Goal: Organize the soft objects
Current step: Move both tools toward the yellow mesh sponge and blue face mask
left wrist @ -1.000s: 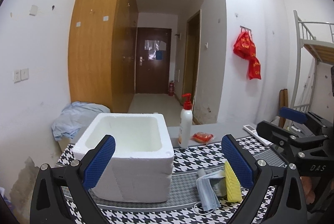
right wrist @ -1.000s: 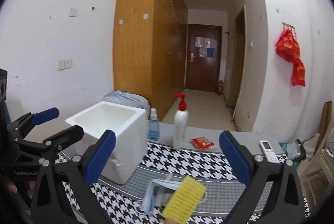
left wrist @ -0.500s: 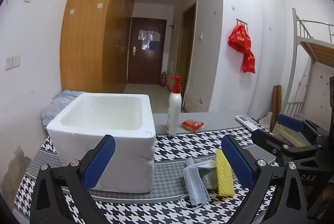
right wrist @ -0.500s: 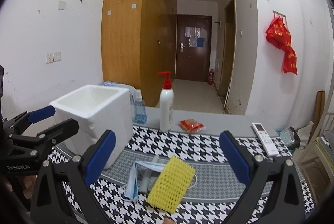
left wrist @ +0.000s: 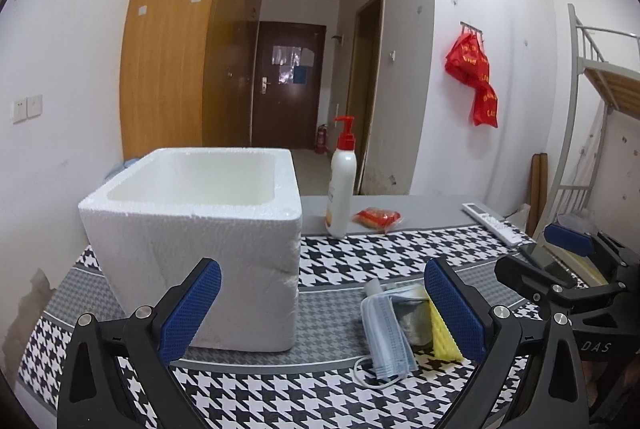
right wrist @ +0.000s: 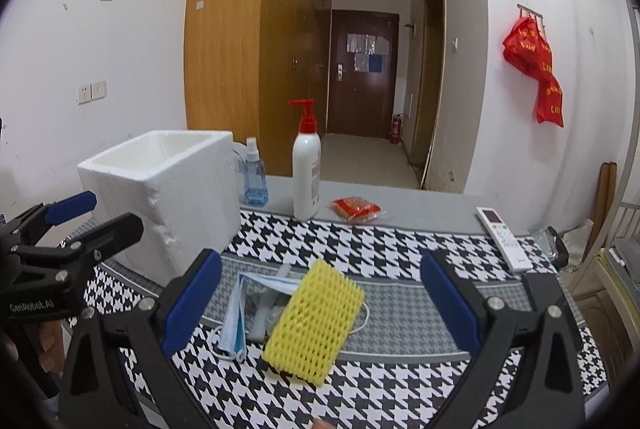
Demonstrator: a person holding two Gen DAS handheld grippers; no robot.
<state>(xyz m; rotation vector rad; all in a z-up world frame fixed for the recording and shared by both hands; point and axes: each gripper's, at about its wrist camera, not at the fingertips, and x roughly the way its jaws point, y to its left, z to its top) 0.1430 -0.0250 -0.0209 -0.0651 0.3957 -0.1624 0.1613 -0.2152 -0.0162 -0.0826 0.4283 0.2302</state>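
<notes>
Two grippers' fingers (right wrist: 188,293) spread wide, yellow foam net (right wrist: 314,321) atop face masks (right wrist: 236,313), foam box (left wrist: 200,221) beside.

Left gripper (left wrist: 320,307): jaws wide apart, nothing between them. Foam box (left wrist: 200,229): white, open-topped, on the houndstooth cloth (left wrist: 360,257). Face mask (left wrist: 386,337) and yellow sponge (left wrist: 442,343): together, right of the box. Pump bottle (left wrist: 341,185), red packet (left wrist: 376,218), remote (left wrist: 490,223): behind. Right gripper (left wrist: 560,269): far right, jaws apart.
</notes>
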